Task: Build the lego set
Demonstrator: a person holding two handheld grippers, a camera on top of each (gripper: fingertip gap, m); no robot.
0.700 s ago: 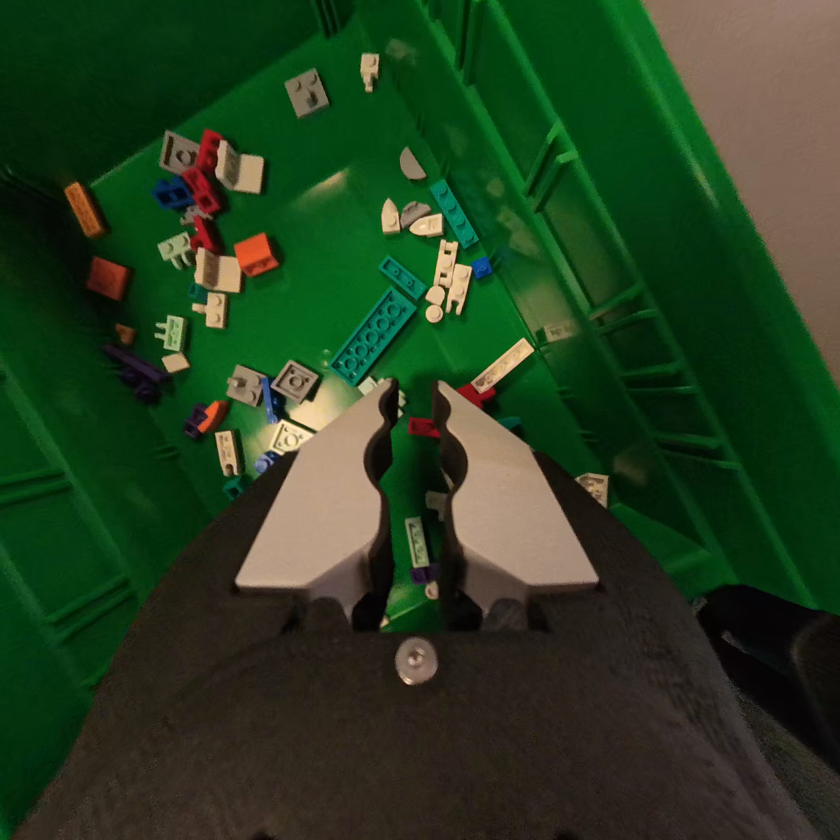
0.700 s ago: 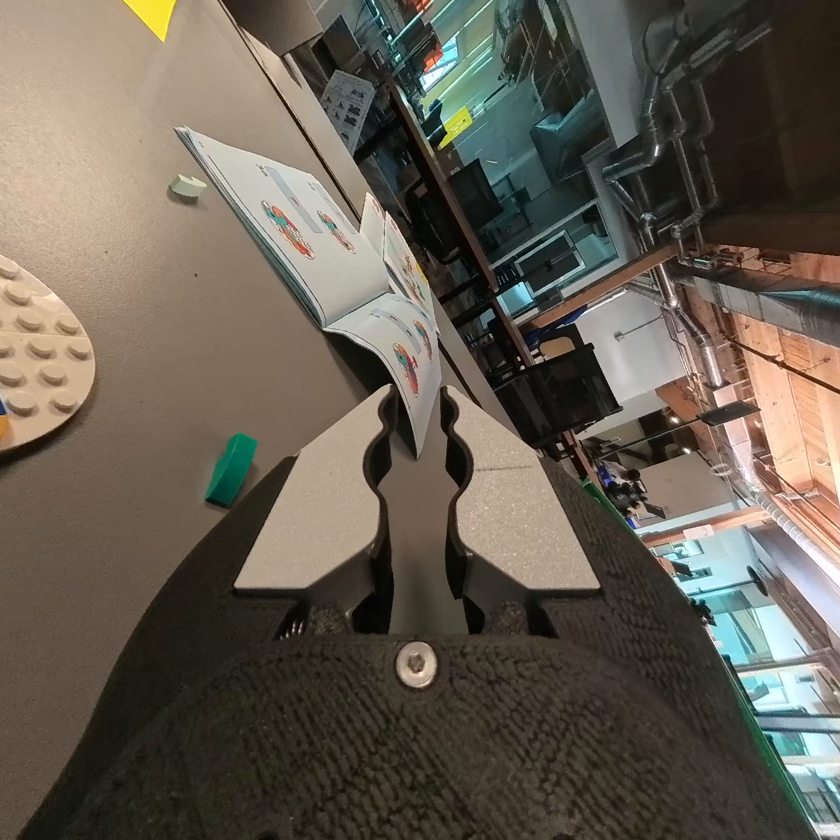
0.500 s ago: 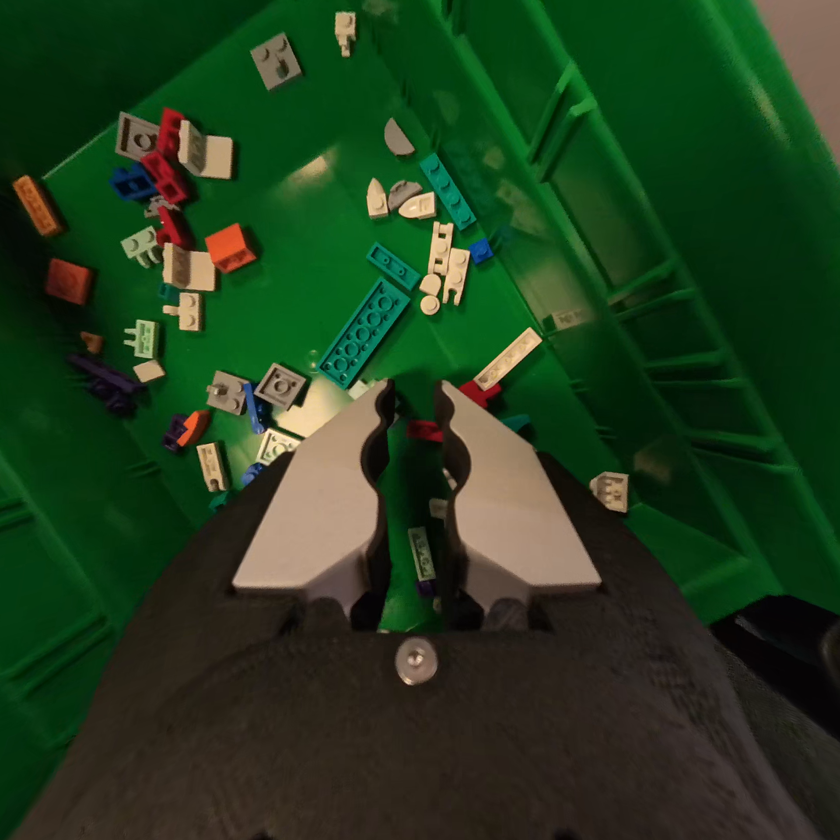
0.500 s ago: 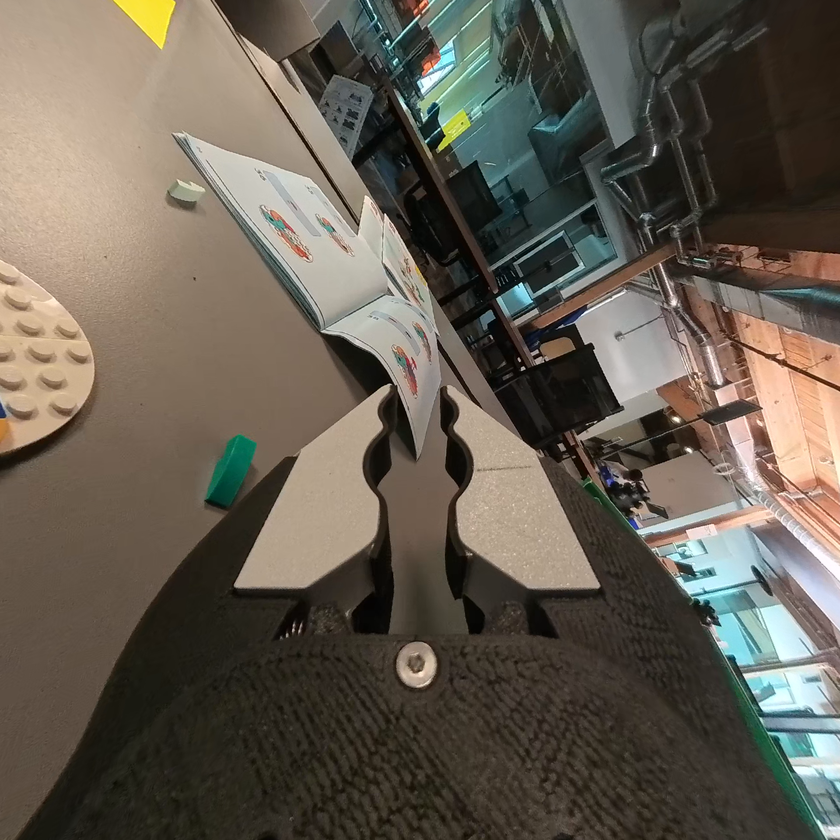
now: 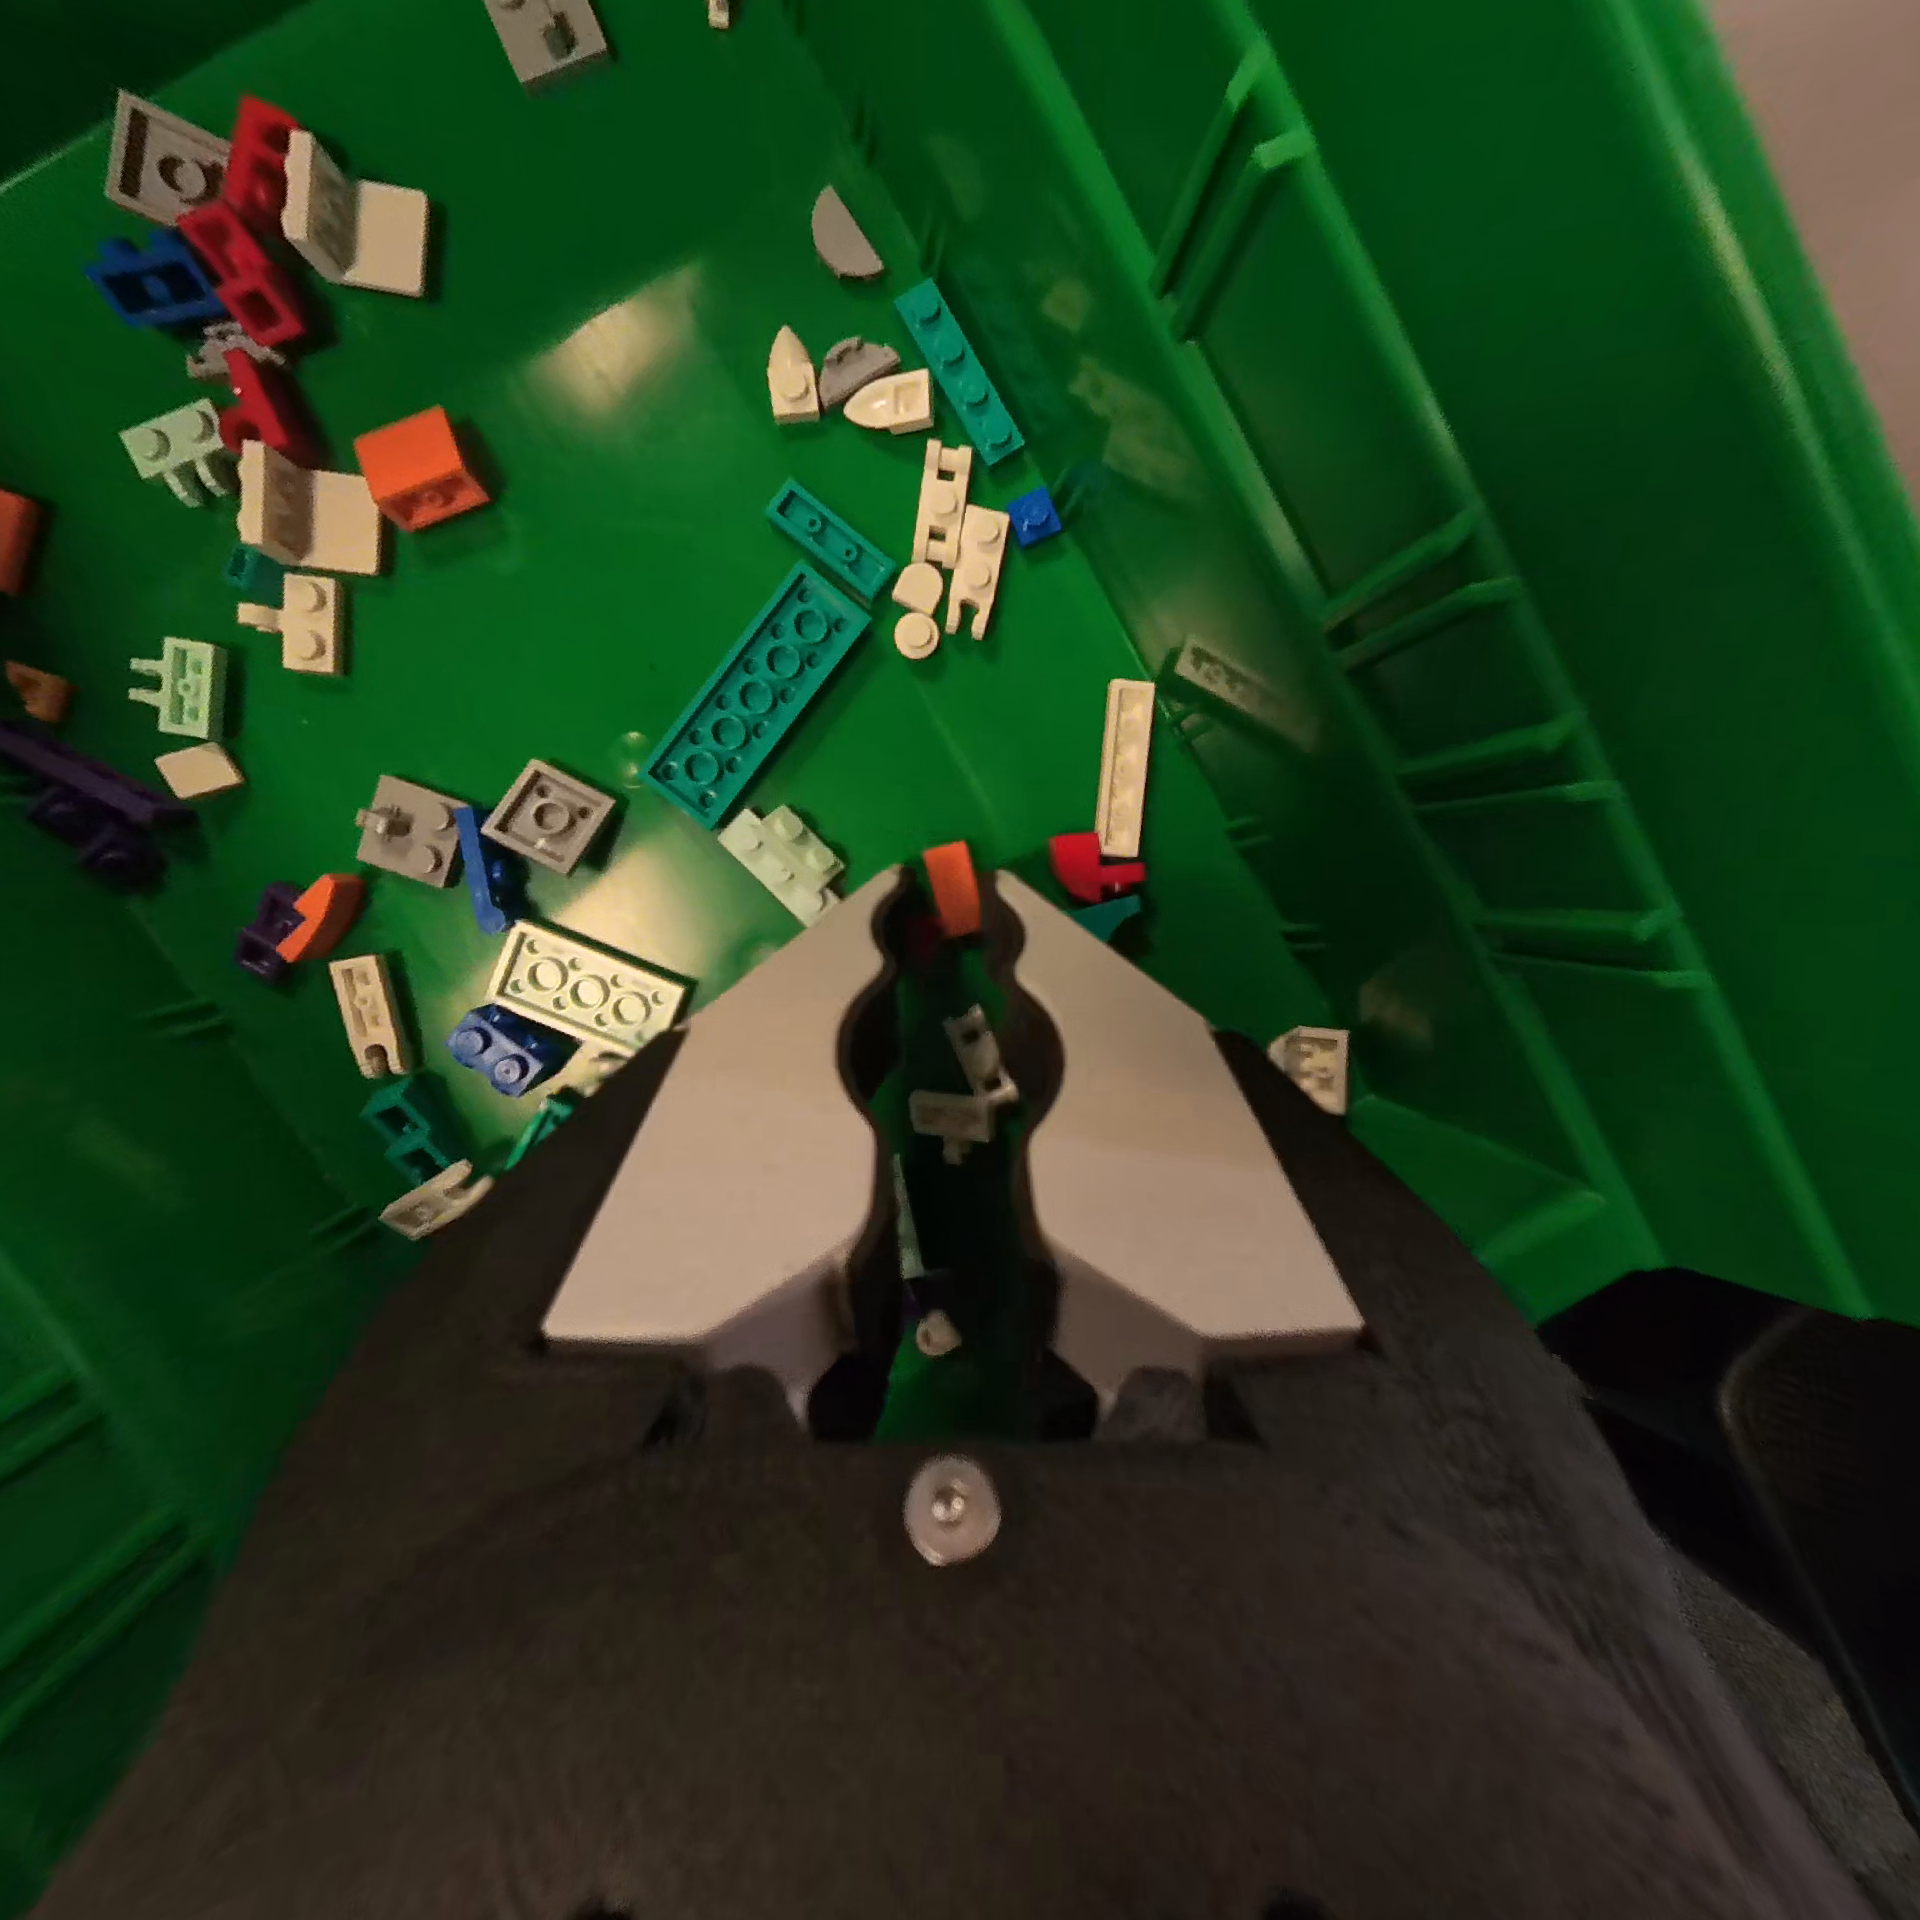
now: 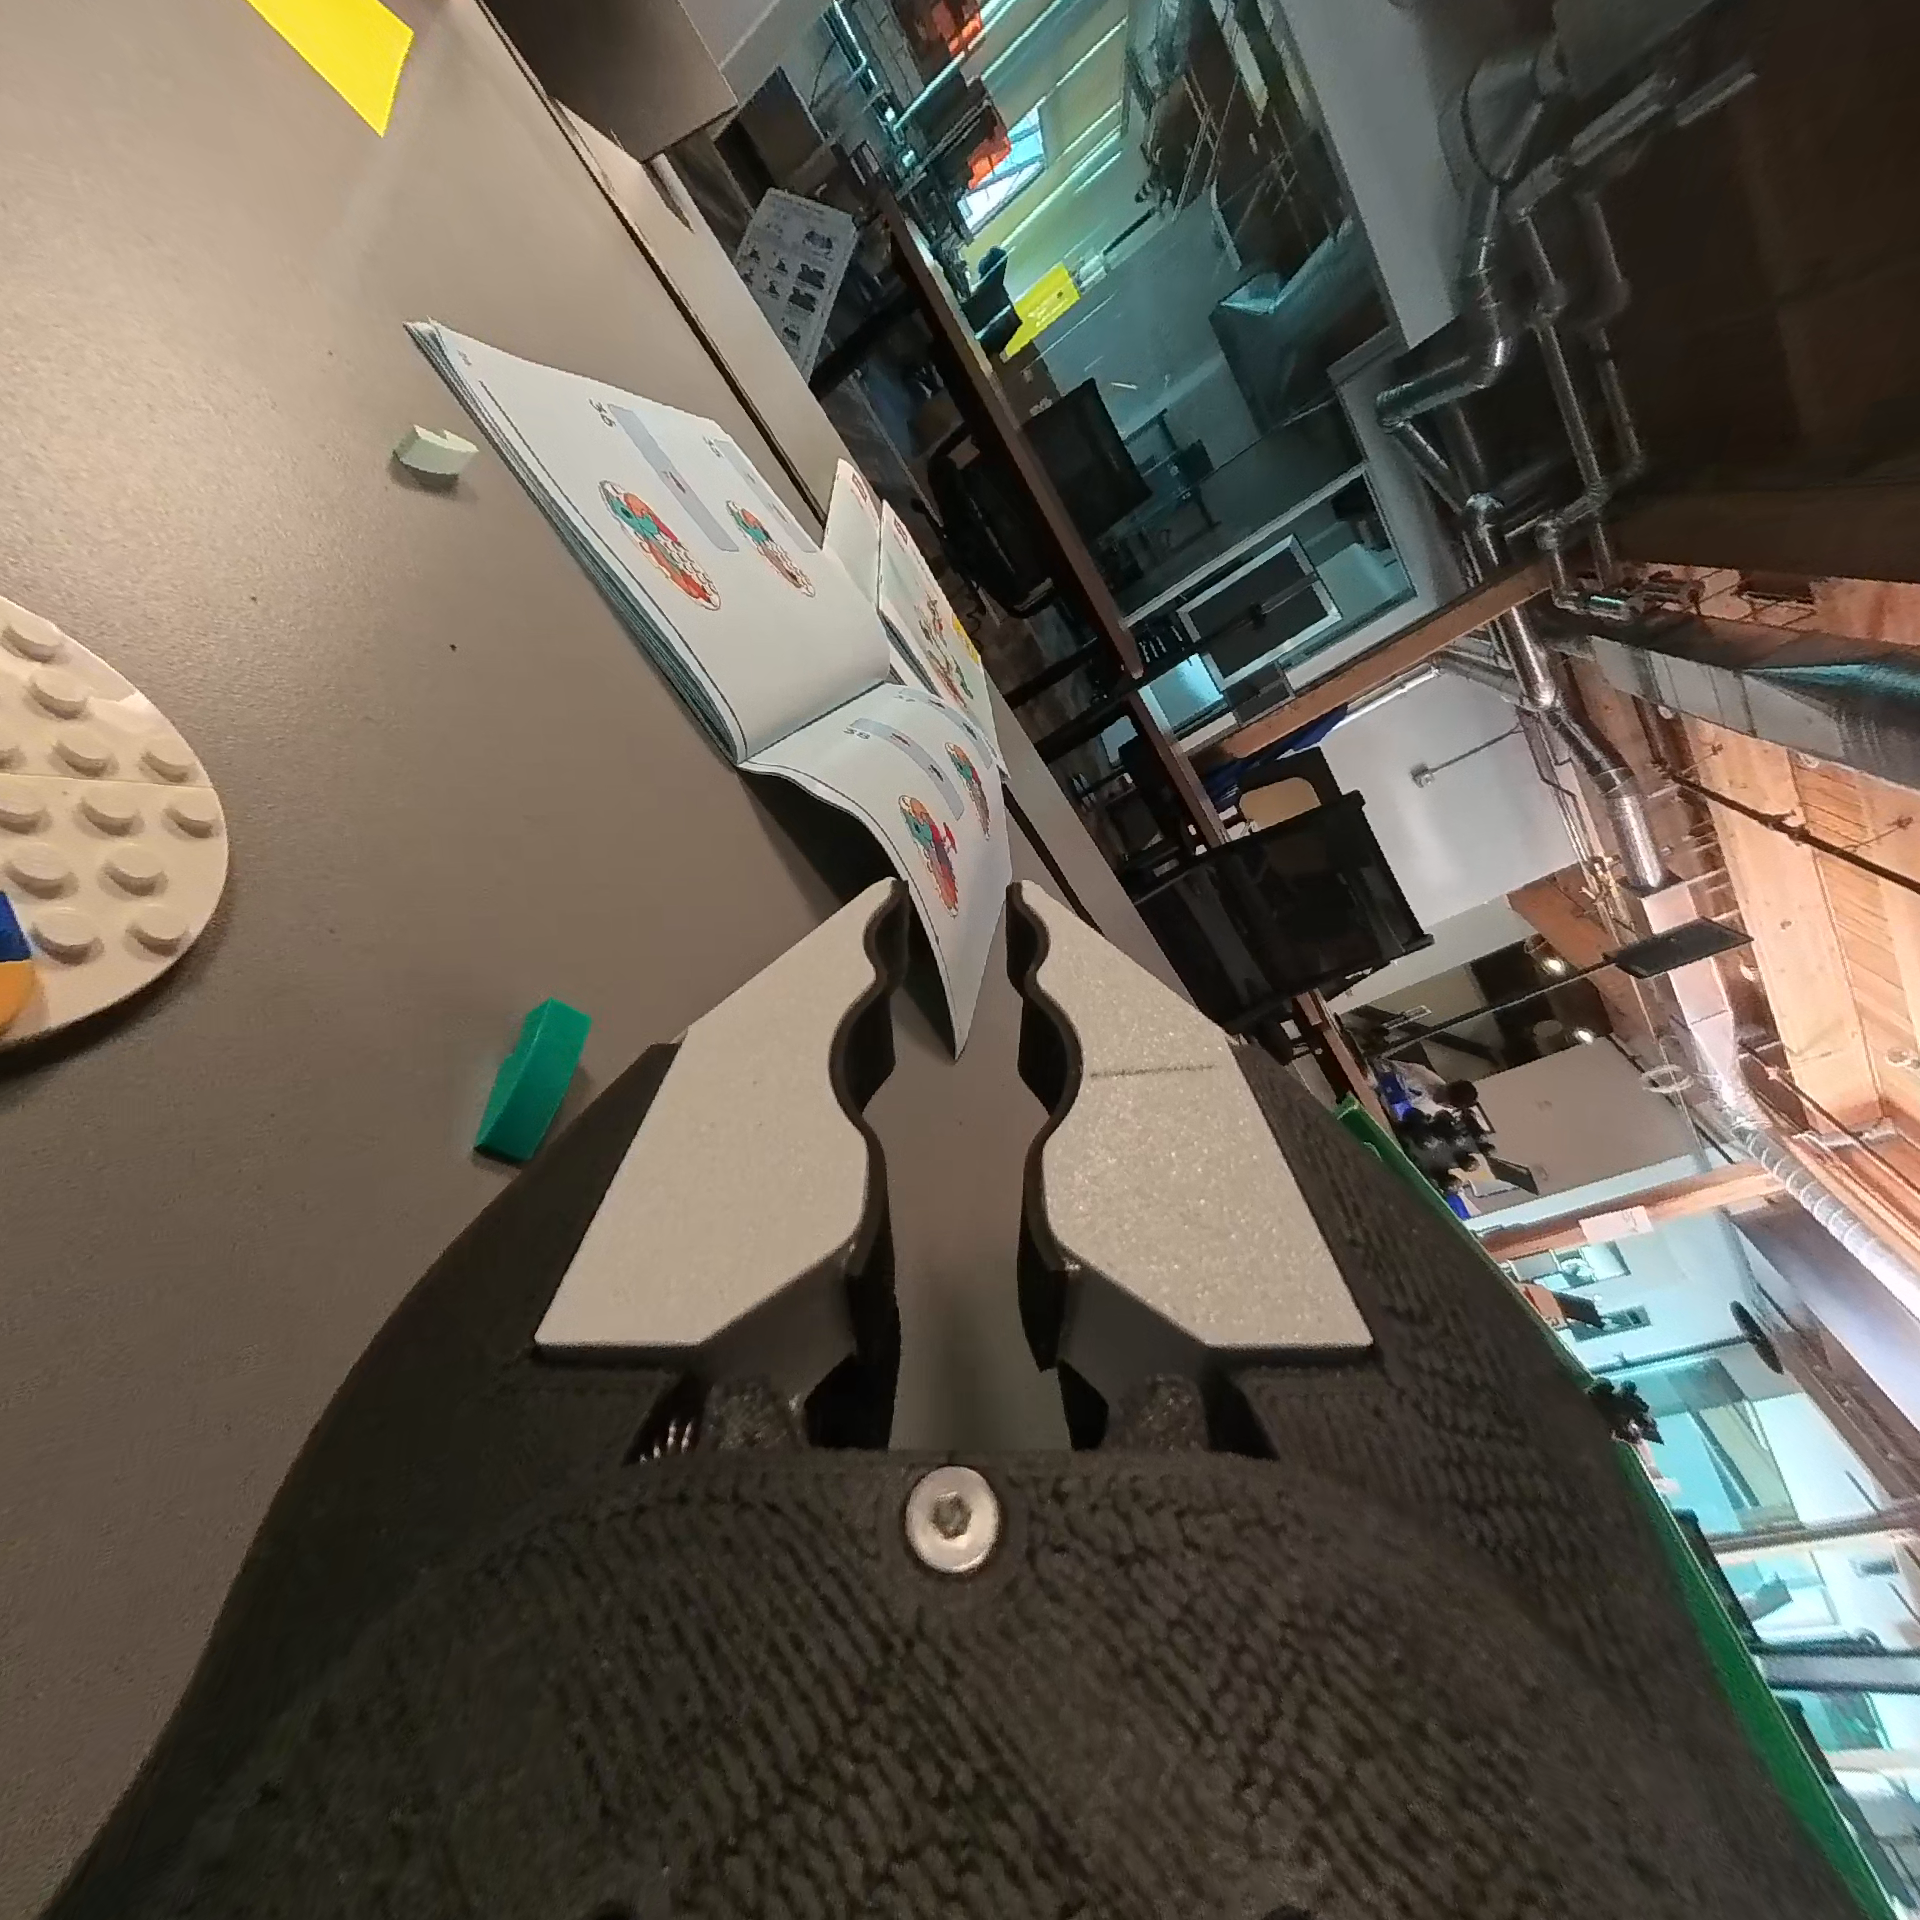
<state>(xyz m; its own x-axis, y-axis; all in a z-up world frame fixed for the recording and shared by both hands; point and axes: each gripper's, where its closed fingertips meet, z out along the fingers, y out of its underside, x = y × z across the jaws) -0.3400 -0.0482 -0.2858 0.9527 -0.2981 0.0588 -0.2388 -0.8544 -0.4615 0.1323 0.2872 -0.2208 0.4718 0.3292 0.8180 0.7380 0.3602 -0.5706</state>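
Observation:
My left gripper [image 5: 948,896] is down inside a green bin [image 5: 1299,520] of several loose lego pieces. Its jaws stand a little apart, and a small orange piece [image 5: 951,889] sits between the fingertips with a narrow gap on each side. A red piece [image 5: 1081,862] and a white bar [image 5: 1127,764] lie just right of the tips. A long teal plate [image 5: 758,696] lies ahead to the left. My right gripper [image 6: 954,904] is open and empty, low over the dark table [image 6: 312,623]. A round grey studded plate [image 6: 94,821] lies at the far left there.
An open instruction booklet [image 6: 707,561] lies ahead of the right gripper. A green curved piece [image 6: 530,1081] and a pale green piece [image 6: 434,454] lie on the table. The bin's ribbed right wall [image 5: 1455,675] rises close beside the left gripper. Its green rim [image 6: 1382,1143] shows at the right. Across from one pair of fingers to the other is roughly 60 cm. From my left tips it is roughly 4 cm to the long teal plate [image 5: 758,696]; from my right, 60 cm.
My left gripper has moved down and forward into the bin, so the pieces look larger. The orange piece now sits between its fingertips. The right gripper has hardly moved.

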